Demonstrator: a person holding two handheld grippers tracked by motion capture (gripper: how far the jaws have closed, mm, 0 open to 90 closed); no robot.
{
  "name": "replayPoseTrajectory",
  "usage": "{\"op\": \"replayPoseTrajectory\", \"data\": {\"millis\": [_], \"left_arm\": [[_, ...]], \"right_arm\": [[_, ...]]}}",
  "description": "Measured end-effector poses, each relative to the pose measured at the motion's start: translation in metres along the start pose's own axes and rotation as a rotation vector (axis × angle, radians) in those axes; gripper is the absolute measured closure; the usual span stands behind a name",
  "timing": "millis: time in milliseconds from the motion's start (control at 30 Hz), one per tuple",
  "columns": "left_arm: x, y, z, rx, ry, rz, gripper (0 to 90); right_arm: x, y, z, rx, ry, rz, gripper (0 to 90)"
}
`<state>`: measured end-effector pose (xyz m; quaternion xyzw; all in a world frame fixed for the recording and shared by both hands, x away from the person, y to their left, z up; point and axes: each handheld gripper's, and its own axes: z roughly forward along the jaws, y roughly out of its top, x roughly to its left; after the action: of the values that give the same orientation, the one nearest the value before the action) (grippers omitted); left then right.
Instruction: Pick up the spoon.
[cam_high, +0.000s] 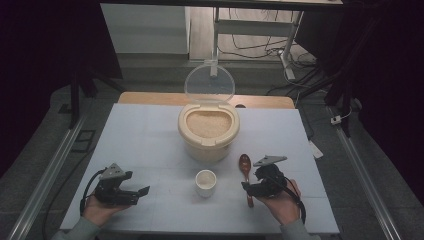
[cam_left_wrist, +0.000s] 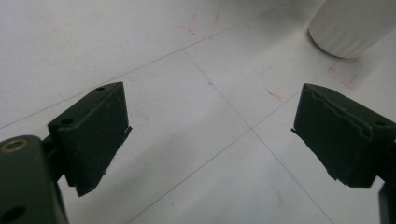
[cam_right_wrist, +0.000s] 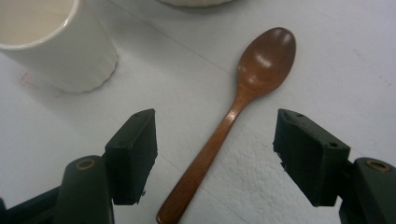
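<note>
Between your right hand-held gripper's wide-open, empty jaws lies the wooden spoon, light, stiff and likely slick, so pinch mid-handle.

A lab: dark curtains, floor cables, and a bare white table.

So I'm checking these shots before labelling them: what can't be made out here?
- Spoon: the handle's end is cut off by the bottom edge in the right gripper view; in the high view the right gripper covers part of the handle.
- Cup: cropped by the top corner in the left gripper view.
- Rice container: how deep the grain goes is hidden by its walls.
</note>
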<state>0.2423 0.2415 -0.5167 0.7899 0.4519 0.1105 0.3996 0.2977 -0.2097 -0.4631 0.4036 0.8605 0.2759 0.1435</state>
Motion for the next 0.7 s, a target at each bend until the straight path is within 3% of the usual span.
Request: {"op": "replayPoseTrajectory", "data": {"millis": [433, 700], "left_arm": [[-0.002, 0.0, 0.001, 0.01, -0.011, 0.012, 10.0], [-0.002, -0.001, 0.001, 0.012, -0.011, 0.019, 10.0]], "right_arm": [[0.01, 0.005, 0.011, 0.07, -0.002, 0.066, 36.2], [0.011, 0.002, 0.028, 0.134, -0.062, 0.091, 42.4]]}}
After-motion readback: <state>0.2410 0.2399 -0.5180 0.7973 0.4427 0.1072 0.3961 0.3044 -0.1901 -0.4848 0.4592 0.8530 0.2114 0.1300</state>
